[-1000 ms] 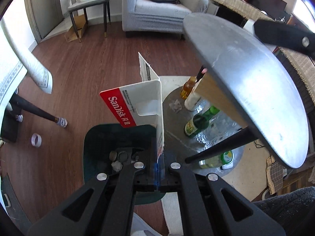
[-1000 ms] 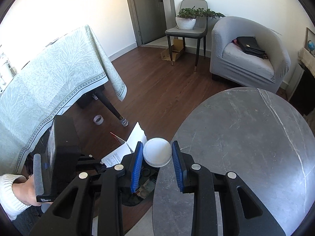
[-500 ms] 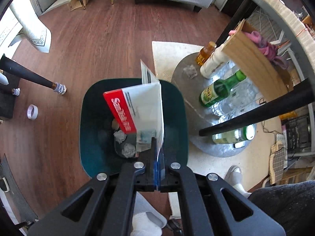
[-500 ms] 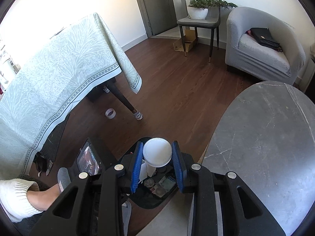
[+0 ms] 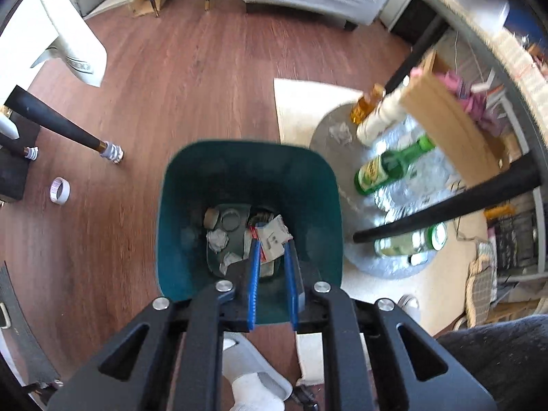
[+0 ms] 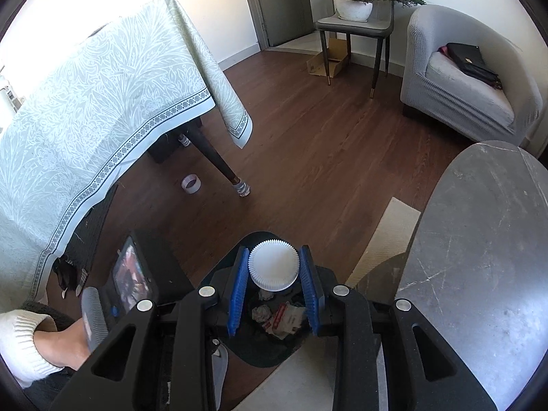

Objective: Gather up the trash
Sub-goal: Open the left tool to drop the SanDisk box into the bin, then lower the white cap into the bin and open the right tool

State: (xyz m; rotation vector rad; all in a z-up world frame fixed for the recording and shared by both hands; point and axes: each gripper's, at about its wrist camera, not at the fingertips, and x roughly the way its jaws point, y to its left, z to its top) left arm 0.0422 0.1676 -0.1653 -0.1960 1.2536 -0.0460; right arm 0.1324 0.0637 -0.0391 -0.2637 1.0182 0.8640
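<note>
the paper cup point(image 6: 273, 264) looks light and easily crushed; the right gripper point(image 6: 273, 286) pinches its sides over the bin point(image 6: 263, 352). the left gripper point(image 5: 272, 267) is opening, nothing pinched.

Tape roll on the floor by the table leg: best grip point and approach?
The tape roll lies flat, open centre facing up, apart from the table leg. I'd come straight down and pinch one wall of the ring, one claw finger inside the hole, one outside. The bare floor around it leaves room.
</note>
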